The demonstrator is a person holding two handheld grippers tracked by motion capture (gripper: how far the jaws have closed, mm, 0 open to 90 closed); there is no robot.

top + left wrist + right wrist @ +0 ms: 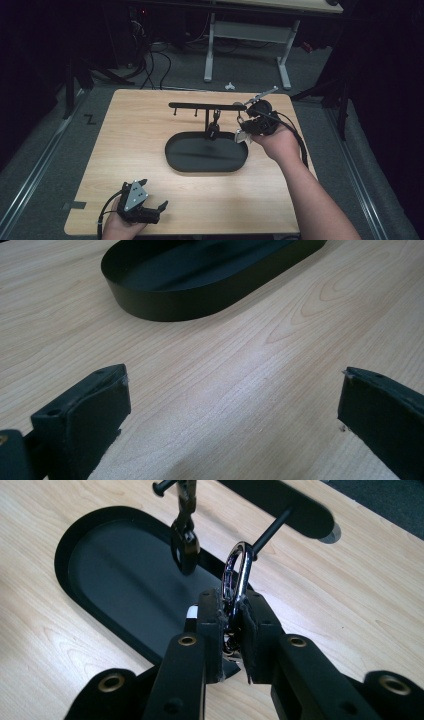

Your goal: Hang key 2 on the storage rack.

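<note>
Clamping a silver key ring (237,575) between its pads, the right tool (231,630) is holding it beside a peg of the black rack (200,105), above the tray's (175,160) right end (a small wobble could miss the peg). The left tool (150,200) is resting near-left on the tabletop (240,370), jaws apart.

Left gripper (150,204) — black body topped by a grey three-cornered plate dotted with small holes (seen in the high view at about 7 o'clock); a black cable loops from its rear. Its jaws in the left gripper view are matte black blocks with flat pads, each with a small hole on top, edges slightly frayed.

Right gripper (232,630) — black linkage arms with brass-coloured eyelets at the pivots; worn black pads, ragged at the edges. A thick black cable trails along the forearm at about 3 o'clock.

Forearms bare — no sleeves.
</note>
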